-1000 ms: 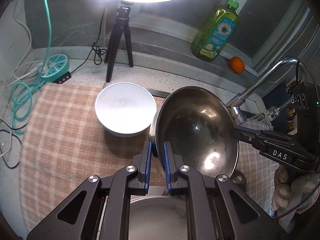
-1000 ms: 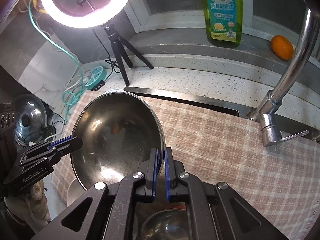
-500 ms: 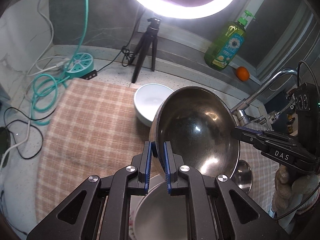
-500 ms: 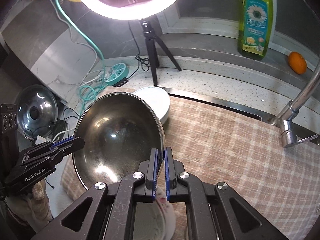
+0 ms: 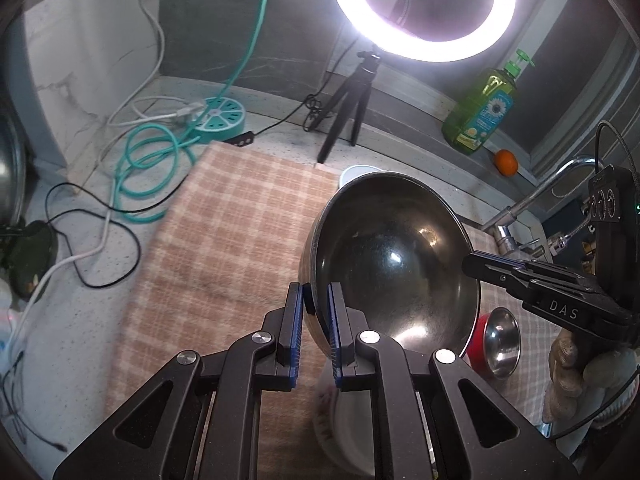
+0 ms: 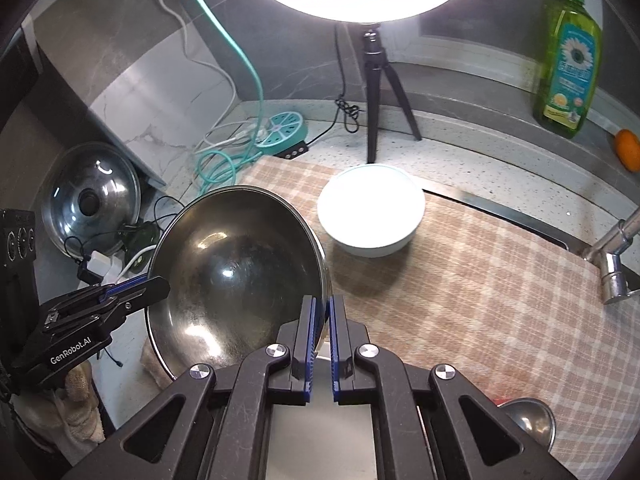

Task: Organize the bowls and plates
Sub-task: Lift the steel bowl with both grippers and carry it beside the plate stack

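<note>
A large steel bowl (image 5: pixel 394 264) is held in the air between both grippers, tilted on edge above the checked cloth (image 5: pixel 228 232). My left gripper (image 5: pixel 314 300) is shut on its left rim. My right gripper (image 6: pixel 322 312) is shut on the opposite rim (image 6: pixel 320 264); it also shows in the left wrist view (image 5: pixel 480 262). A white bowl (image 6: pixel 372 210) stands on the cloth behind. A small steel bowl in a red holder (image 5: pixel 500 342) sits at the right. A white patterned dish (image 5: pixel 344 420) lies below my left gripper.
A ring light on a tripod (image 5: pixel 348 116) stands at the back. A teal power strip with coiled cable (image 5: pixel 222 114) lies left. Green soap bottle (image 5: pixel 484 110), an orange (image 5: pixel 506 162) and the tap (image 5: pixel 532 204) are right. A pot lid (image 6: pixel 94 200) leans far left.
Both grippers have lifted the steel bowl and carried it back and to the left; the white bowl now lies farther behind it, and the lower dishes came into view.
</note>
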Available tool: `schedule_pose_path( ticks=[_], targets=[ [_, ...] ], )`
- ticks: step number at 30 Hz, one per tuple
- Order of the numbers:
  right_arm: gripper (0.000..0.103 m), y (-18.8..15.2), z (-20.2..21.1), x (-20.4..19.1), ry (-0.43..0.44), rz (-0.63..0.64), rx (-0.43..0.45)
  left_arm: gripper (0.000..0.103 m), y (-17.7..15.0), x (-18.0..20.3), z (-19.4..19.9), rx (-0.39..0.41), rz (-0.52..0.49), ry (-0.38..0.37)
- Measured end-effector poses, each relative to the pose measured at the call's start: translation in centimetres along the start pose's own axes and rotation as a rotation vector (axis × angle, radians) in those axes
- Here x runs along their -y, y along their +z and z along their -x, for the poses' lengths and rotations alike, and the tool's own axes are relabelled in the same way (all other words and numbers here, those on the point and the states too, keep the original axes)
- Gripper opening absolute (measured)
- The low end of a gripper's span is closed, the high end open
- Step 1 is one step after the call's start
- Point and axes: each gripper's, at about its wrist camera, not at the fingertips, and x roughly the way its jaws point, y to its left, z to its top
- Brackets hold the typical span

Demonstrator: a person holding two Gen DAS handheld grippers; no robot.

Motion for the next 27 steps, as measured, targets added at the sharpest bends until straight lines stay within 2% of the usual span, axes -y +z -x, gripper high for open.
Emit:
schedule_pose_path(
  ticks=[12, 27],
  targets=[
    [0.006, -0.4, -3.8, -4.8, 0.028, 0.062, -0.066, 0.010, -2.1, -5.1, 0.3, -0.029, 0.089, 0.042],
    [0.006, -1.5, -8.0, -8.0, 0.042, 0.100, -0.152, 0.010, -5.0, -9.5, -0.7, -0.097, 0.183, 0.055]
  ],
)
